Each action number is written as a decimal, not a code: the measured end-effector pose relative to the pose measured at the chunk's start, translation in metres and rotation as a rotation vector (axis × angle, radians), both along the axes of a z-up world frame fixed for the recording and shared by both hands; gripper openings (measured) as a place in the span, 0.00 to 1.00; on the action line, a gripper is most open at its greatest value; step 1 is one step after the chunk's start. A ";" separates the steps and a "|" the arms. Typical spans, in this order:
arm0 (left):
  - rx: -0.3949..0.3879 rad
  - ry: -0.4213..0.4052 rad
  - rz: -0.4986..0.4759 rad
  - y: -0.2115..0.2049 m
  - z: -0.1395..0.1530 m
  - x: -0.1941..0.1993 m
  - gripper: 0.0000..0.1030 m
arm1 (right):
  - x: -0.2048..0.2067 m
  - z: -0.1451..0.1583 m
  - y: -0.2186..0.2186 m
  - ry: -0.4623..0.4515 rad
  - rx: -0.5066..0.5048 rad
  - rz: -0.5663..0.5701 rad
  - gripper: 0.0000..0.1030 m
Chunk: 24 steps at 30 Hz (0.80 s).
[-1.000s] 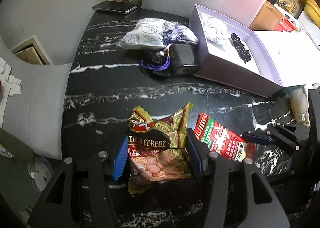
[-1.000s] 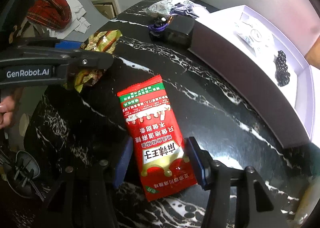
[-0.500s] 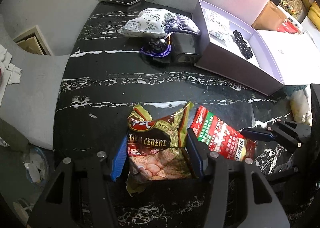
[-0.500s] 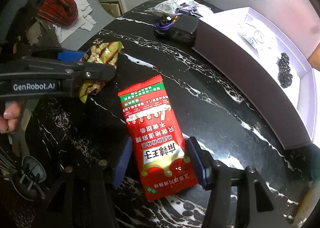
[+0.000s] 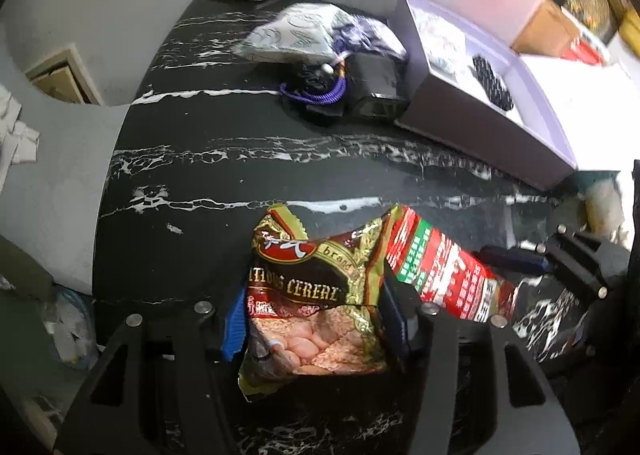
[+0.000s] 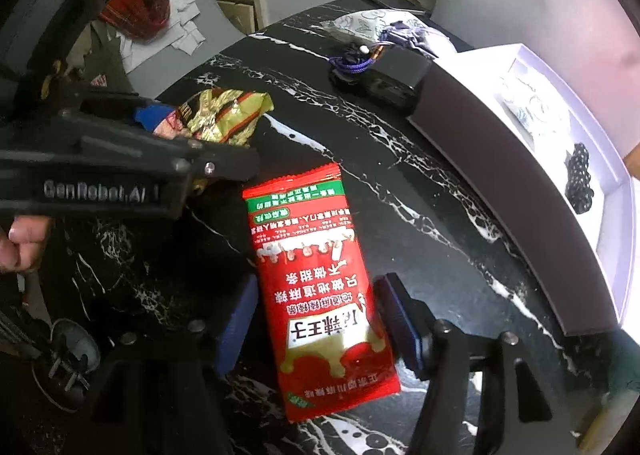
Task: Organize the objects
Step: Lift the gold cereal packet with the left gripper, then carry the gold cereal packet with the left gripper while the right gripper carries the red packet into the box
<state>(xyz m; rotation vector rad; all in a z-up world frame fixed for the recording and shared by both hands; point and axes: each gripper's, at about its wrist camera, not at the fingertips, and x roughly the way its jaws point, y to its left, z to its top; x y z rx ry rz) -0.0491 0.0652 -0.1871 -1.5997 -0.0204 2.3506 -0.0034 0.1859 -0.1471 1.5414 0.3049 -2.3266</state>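
Observation:
A brown and gold cereal packet (image 5: 312, 295) sits crumpled between the blue pads of my left gripper (image 5: 314, 323), which is shut on it low over the black marble table (image 5: 224, 175). Its gold top (image 6: 228, 115) sticks out past the left gripper's black finger in the right wrist view. A red snack packet (image 6: 316, 275) lies flat on the table between the fingers of my right gripper (image 6: 318, 319). Those jaws are opening, with a gap showing on each side of the packet. The red packet (image 5: 436, 267) touches the cereal packet's right edge.
An open lavender box (image 5: 480, 131) at the back right holds a black bead bracelet (image 5: 494, 83) and a white pouch. In front of it are a black case (image 5: 376, 87), a purple cord (image 5: 316, 93) and patterned pouches (image 5: 296, 35). A hand (image 6: 20, 243) holds the left gripper. A shoe (image 6: 64, 367) lies on the floor.
My right gripper's pads have spread away from the red packet's sides. The cereal packet, still gripped, has come up against the red packet's edge.

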 end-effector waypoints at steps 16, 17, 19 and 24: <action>-0.070 0.003 -0.027 0.010 0.007 0.001 0.41 | 0.000 0.006 0.015 0.036 -0.072 -0.020 0.45; -0.071 0.004 -0.027 0.011 0.009 0.001 0.41 | 0.000 0.007 0.017 0.041 -0.065 -0.026 0.45; -0.051 0.005 -0.020 0.010 0.013 0.001 0.41 | 0.001 0.010 0.022 0.043 -0.076 -0.041 0.45; -0.045 0.013 -0.012 0.011 0.022 0.002 0.41 | 0.002 0.020 0.032 0.048 -0.093 -0.056 0.45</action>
